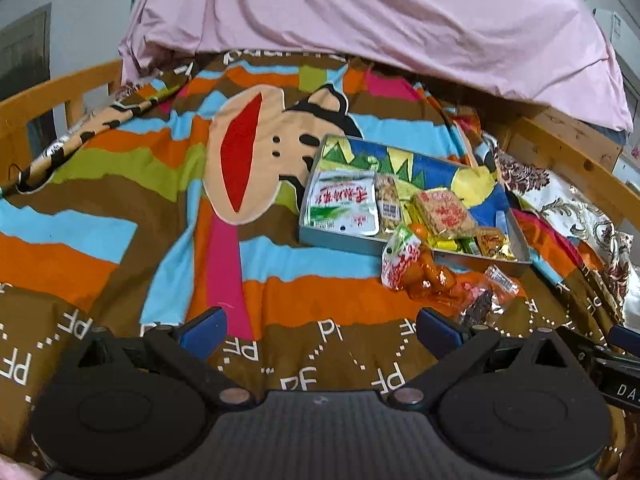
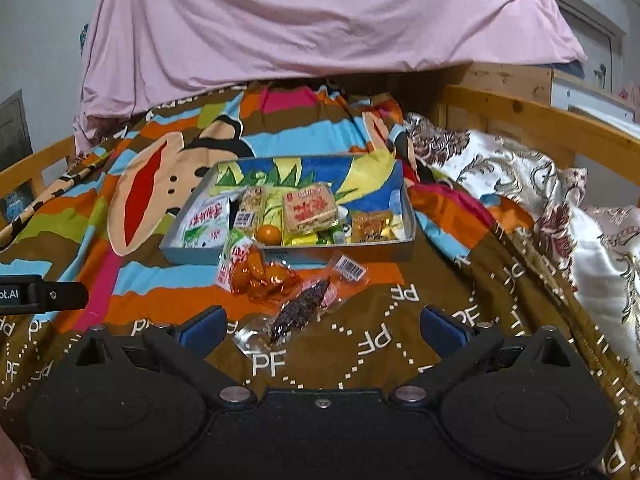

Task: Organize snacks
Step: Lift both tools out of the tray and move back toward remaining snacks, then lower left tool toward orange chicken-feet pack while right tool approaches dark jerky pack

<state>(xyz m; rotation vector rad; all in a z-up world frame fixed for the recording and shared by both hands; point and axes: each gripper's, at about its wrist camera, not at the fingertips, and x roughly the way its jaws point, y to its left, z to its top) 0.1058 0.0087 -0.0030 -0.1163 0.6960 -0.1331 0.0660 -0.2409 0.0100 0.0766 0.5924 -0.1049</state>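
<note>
A shallow tin tray [image 2: 304, 255] [image 1: 336, 242] with a colourful bottom lies on the bedspread and holds several snack packets, among them a white-green pouch [image 2: 208, 222] [image 1: 344, 202] and a cracker pack [image 2: 309, 208] [image 1: 444, 214]. Two packets lie outside its near rim: an orange-sauce pack [image 2: 256, 274] [image 1: 416, 270] and a clear pack with a dark strip [image 2: 304, 308] [image 1: 482, 300]. My right gripper [image 2: 323, 330] is open and empty, just short of the dark-strip pack. My left gripper [image 1: 320, 332] is open and empty, left of the loose packs.
The colourful cartoon bedspread [image 1: 160, 208] covers the bed. A pink sheet [image 2: 304, 20] hangs at the back. A floral quilt [image 2: 540, 200] lies to the right, with the wooden bed rails [image 2: 540, 116] [image 1: 36, 100] at both sides.
</note>
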